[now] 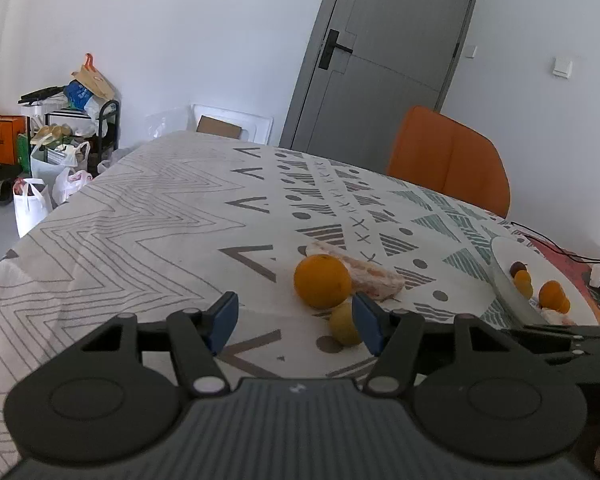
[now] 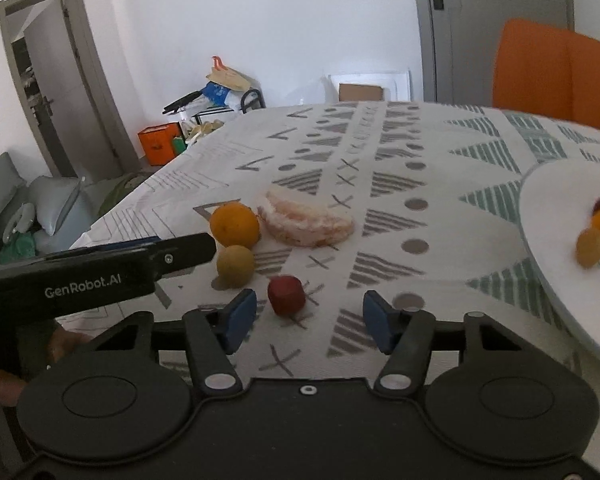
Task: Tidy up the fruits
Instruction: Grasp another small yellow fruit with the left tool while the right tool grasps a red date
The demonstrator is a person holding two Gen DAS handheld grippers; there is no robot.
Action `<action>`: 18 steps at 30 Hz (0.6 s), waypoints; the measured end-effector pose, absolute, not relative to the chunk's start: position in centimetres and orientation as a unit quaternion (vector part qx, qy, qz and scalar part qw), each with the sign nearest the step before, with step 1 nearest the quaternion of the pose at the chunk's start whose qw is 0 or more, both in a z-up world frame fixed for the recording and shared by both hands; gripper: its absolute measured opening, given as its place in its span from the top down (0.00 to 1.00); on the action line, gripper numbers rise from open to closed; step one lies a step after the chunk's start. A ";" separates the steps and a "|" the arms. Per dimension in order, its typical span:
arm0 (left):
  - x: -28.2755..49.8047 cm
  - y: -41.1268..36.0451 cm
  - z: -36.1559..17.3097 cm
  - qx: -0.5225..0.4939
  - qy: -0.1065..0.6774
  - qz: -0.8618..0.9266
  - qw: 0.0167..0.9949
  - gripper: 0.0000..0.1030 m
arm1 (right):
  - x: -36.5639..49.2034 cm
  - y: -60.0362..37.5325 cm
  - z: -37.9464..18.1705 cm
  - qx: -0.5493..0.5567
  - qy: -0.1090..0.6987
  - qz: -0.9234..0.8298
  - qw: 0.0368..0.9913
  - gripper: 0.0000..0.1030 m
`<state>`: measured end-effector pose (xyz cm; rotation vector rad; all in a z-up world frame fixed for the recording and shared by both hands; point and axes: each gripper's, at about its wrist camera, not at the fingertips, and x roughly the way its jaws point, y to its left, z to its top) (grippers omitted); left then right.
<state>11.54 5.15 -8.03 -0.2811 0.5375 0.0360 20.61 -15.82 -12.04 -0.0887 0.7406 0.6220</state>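
Observation:
An orange (image 1: 322,280) and a smaller yellow fruit (image 1: 342,322) lie on the patterned tablecloth beside a peeled citrus segment (image 1: 374,276). My left gripper (image 1: 296,322) is open. Its right pad hides part of the yellow fruit, and nothing is pressed between the pads. In the right wrist view my right gripper (image 2: 309,320) is open just short of a dark red fruit (image 2: 286,294), which lies near its left finger. Beyond it lie the yellow fruit (image 2: 235,266), the orange (image 2: 235,225) and the segment (image 2: 308,224). The left gripper's finger (image 2: 188,250) reaches beside them.
A white plate (image 2: 540,216) at the right, also in the left wrist view as a white plate (image 1: 504,276), holds several small orange and dark fruits. An orange chair (image 1: 448,160) stands at the far table edge. Cables (image 1: 556,248) run behind the plate. Bags and a rack (image 1: 60,140) crowd the floor left.

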 end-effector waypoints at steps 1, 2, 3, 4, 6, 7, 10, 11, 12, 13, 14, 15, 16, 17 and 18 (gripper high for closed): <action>11.6 5.1 -8.0 -0.137 0.265 0.016 0.954 0.40 | 20.6 -15.8 -12.0 -0.041 0.355 0.301 0.884 0.59; 11.6 5.1 -7.9 -0.136 0.264 0.014 0.955 0.40 | 20.7 -15.8 -12.0 -0.040 0.356 0.301 0.884 0.66; 11.6 5.0 -7.8 -0.135 0.263 0.012 0.955 0.40 | 20.8 -15.8 -11.9 -0.040 0.358 0.303 0.882 0.79; 11.7 4.9 -7.7 -0.134 0.262 0.010 0.956 0.41 | 20.9 -16.0 -11.9 -0.037 0.360 0.304 0.881 0.82; 11.6 4.7 -7.7 -0.136 0.261 0.005 0.956 0.43 | 21.0 -16.2 -11.8 -0.033 0.363 0.301 0.881 0.82; 11.6 4.6 -7.7 -0.136 0.261 0.004 0.956 0.44 | 21.0 -16.3 -11.7 -0.033 0.362 0.297 0.883 0.82; 11.8 4.2 -7.7 -0.135 0.263 -0.001 0.955 0.46 | 21.1 -16.8 -11.6 -0.027 0.362 0.287 0.886 0.82; 11.9 4.0 -7.8 -0.134 0.265 -0.004 0.955 0.46 | 21.0 -17.1 -11.6 -0.025 0.362 0.284 0.888 0.82; 12.0 3.9 -7.8 -0.132 0.266 -0.004 0.955 0.46 | 21.0 -17.2 -11.5 -0.025 0.360 0.281 0.889 0.82; 12.1 3.8 -7.9 -0.131 0.268 -0.004 0.955 0.47 | 21.0 -17.4 -11.4 -0.024 0.359 0.279 0.890 0.82; 12.3 3.6 -8.0 -0.130 0.271 -0.006 0.954 0.50 | 20.9 -17.6 -11.3 -0.023 0.357 0.277 0.892 0.82; 12.4 3.4 -8.2 -0.130 0.275 -0.008 0.953 0.51 | 20.9 -17.8 -11.2 -0.021 0.355 0.275 0.893 0.82; 12.6 3.2 -8.3 -0.129 0.279 -0.010 0.952 0.53 | 20.9 -18.1 -11.1 -0.020 0.353 0.272 0.895 0.82; 12.8 3.0 -8.5 -0.127 0.283 -0.012 0.951 0.56 | 20.9 -18.4 -10.9 -0.019 0.349 0.268 0.898 0.82; 12.9 2.7 -8.6 -0.124 0.288 -0.013 0.949 0.58 | 20.9 -18.6 -10.8 -0.017 0.346 0.266 0.900 0.82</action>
